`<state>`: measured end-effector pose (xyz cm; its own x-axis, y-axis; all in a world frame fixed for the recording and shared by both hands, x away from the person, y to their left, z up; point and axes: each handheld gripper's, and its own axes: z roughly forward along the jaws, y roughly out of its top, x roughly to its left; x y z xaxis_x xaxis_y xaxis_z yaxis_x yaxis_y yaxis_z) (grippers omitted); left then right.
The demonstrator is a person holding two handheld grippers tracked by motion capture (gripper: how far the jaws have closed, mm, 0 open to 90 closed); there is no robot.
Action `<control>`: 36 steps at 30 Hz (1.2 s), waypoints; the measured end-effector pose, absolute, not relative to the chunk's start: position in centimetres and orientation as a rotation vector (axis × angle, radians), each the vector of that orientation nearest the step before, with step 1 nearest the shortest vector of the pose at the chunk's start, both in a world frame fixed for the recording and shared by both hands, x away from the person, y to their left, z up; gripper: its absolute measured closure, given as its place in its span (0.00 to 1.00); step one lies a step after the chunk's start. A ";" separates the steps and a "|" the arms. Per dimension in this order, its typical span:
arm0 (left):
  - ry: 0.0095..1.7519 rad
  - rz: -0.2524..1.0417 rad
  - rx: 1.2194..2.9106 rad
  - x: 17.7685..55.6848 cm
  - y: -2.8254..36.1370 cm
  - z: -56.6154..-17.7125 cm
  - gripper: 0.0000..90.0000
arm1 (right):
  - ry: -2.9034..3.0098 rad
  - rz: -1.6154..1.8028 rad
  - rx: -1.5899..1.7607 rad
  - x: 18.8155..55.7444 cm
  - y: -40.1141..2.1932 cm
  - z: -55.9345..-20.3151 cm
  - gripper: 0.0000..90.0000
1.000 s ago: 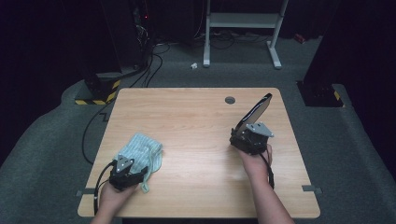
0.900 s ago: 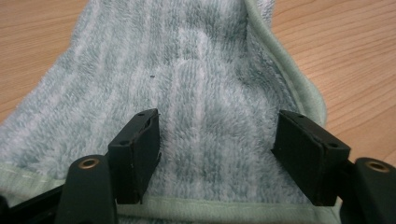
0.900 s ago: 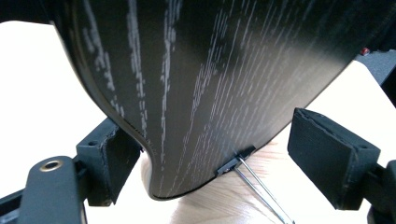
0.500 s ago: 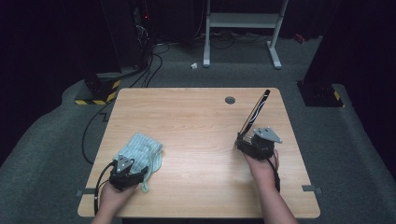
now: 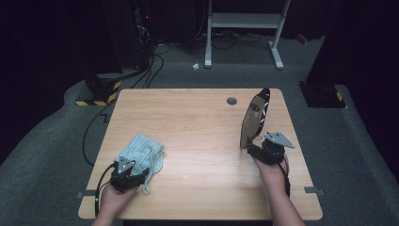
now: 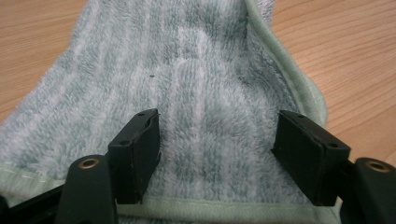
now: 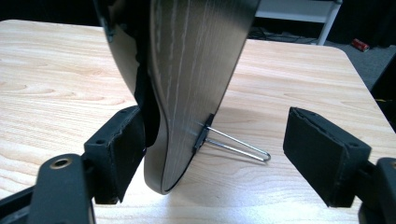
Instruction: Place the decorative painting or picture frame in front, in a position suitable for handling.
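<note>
My left gripper (image 5: pixel 134 175) rests with jaws wide over the striped towel (image 5: pixel 141 153) near the table's (image 5: pixel 197 127) front left corner. My right gripper (image 5: pixel 258 149), jaws wide, brackets the upright standing mirror (image 5: pixel 254 117) near the right edge.

On the wooden table (image 5: pixel 197 136) lay one striped, pale-green towel (image 5: pixel 141 153) near its front left corner, and one oval mirror (image 5: pixel 253 120) stood upright towards its right edge, propped on one wire stand (image 7: pixel 238 144). One round grommet hole (image 5: pixel 231 100) sat near the table's far edge. Two grippers were over the table: the left gripper (image 5: pixel 126 173) at the towel, the right gripper (image 5: pixel 268 148) at the mirror.
</note>
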<state>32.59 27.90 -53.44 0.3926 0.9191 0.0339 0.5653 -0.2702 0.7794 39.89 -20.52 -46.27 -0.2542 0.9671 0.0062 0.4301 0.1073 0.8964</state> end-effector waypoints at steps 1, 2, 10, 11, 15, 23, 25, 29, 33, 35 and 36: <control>1.269 0.649 1.957 32.6 27.9 -53.4 0.35 | 1.768 1.103 1.370 39.9 -20.7 -46.2 0.24; 1.270 0.650 1.958 32.6 27.9 -53.4 0.35 | 1.770 1.106 1.372 39.8 -20.8 -46.2 0.25; 1.271 0.648 1.958 32.6 27.9 -53.4 0.35 | 1.774 1.105 1.381 39.7 -22.2 -46.2 0.28; 1.271 0.648 1.958 32.6 27.9 -53.4 0.35 | 1.772 1.105 1.386 39.7 -22.4 -46.2 0.28; 1.272 0.649 1.958 32.6 27.9 -53.5 0.35 | 1.779 1.119 1.395 39.7 -23.3 -46.3 0.33; 1.274 0.650 1.959 32.6 27.9 -53.5 0.35 | 1.805 1.140 1.412 39.9 -25.0 -46.3 0.35; 1.274 0.648 1.958 32.6 27.9 -53.5 0.35 | 1.811 1.147 1.410 39.8 -25.2 -46.2 0.35; 1.274 0.648 1.958 32.6 27.9 -53.5 0.35 | 1.810 1.173 1.399 39.5 -25.1 -46.0 0.32; 1.274 0.647 1.959 32.6 27.9 -53.5 0.35 | 1.811 1.200 1.347 39.2 -24.3 -45.3 0.31; 1.274 0.647 1.959 32.6 27.9 -53.5 0.35 | 1.804 1.218 1.332 39.4 -23.8 -44.7 0.31; 1.274 0.646 1.958 32.6 27.9 -53.5 0.35 | 1.801 1.223 1.330 39.5 -23.7 -44.4 0.32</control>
